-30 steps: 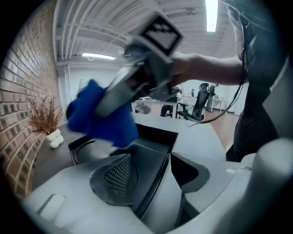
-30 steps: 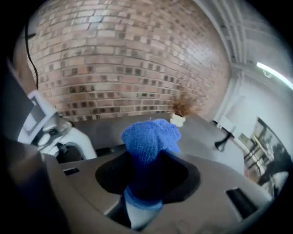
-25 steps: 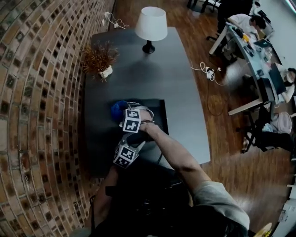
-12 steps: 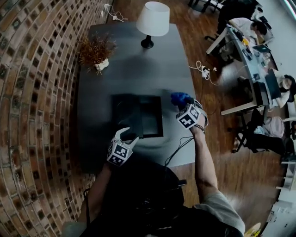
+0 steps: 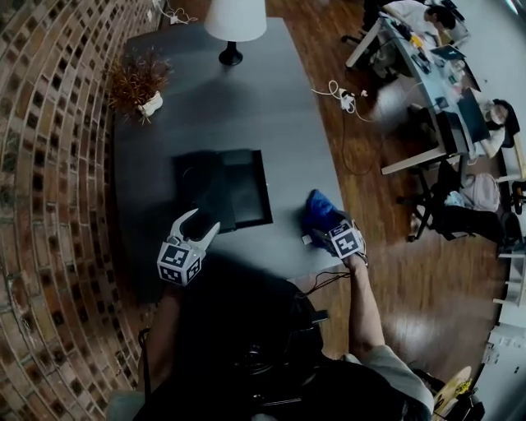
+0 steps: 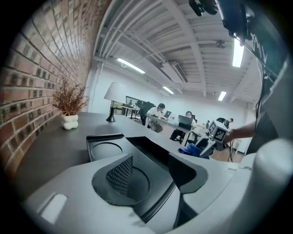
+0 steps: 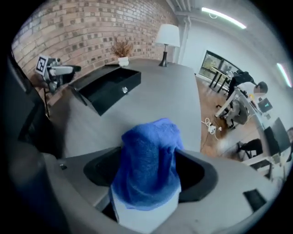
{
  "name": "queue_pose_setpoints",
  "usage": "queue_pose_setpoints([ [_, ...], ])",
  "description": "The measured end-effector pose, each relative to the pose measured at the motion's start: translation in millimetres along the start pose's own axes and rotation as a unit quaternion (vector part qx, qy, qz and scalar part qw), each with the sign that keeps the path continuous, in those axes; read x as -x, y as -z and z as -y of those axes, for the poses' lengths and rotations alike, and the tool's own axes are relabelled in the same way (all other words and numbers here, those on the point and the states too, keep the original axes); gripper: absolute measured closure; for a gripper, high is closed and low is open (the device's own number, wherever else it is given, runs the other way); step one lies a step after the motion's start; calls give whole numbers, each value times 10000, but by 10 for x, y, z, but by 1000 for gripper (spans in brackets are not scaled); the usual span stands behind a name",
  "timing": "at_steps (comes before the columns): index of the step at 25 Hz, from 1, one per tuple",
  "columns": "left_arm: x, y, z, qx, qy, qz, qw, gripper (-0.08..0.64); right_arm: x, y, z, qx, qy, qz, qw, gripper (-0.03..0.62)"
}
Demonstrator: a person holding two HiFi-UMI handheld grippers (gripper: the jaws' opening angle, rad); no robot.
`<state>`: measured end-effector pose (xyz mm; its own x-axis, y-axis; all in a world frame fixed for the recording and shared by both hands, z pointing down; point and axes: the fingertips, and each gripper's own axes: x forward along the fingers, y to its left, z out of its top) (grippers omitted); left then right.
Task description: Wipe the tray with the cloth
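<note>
The black tray (image 5: 246, 185) lies on the dark table, also ahead of the left gripper's jaws (image 6: 105, 137) and far left in the right gripper view (image 7: 107, 89). My left gripper (image 5: 203, 220) hovers at the tray's near-left corner; its jaws are opening with nothing between them (image 6: 151, 171). The blue cloth (image 5: 319, 210) sits on the table right of the tray, by the right edge. My right gripper (image 5: 322, 229) is at the cloth. Its jaws are opening, and the cloth (image 7: 149, 155) stands bunched between them with gaps at both pads.
A white lamp (image 5: 234, 25) and a dried plant in a white pot (image 5: 138, 82) stand at the table's far end. A brick wall (image 5: 49, 164) runs along the left. A power strip and cable (image 5: 345, 99) lie on the wood floor; office desks with seated people are at right.
My right gripper has carried the cloth from the tray's left part across to the table's near-right side. My left gripper has drawn back from the tray toward the near-left.
</note>
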<state>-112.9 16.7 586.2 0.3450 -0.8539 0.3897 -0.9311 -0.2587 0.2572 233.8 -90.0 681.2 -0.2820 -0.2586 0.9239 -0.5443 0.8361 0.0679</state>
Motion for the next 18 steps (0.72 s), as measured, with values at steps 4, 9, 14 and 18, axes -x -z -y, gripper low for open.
queue_pose_setpoints([
  [4, 160, -95, -300, 430, -394, 310, 9978, 312, 521, -198, 1, -268, -49, 613, 9978, 176],
  [9, 166, -109, -762, 1635, -446, 603, 9837, 312, 883, -1135, -252, -1502, -1471, 2507, 9450, 245],
  [14, 5, -29, -1028, 2364, -369, 492, 9697, 265, 4, -1802, -915, -1907, -2762, 2328, 9128, 204],
  [18, -157, -51, -1131, 2378, -332, 341, 9701, 265, -442, -2058, -996, -1982, -2973, 1997, 9124, 204],
])
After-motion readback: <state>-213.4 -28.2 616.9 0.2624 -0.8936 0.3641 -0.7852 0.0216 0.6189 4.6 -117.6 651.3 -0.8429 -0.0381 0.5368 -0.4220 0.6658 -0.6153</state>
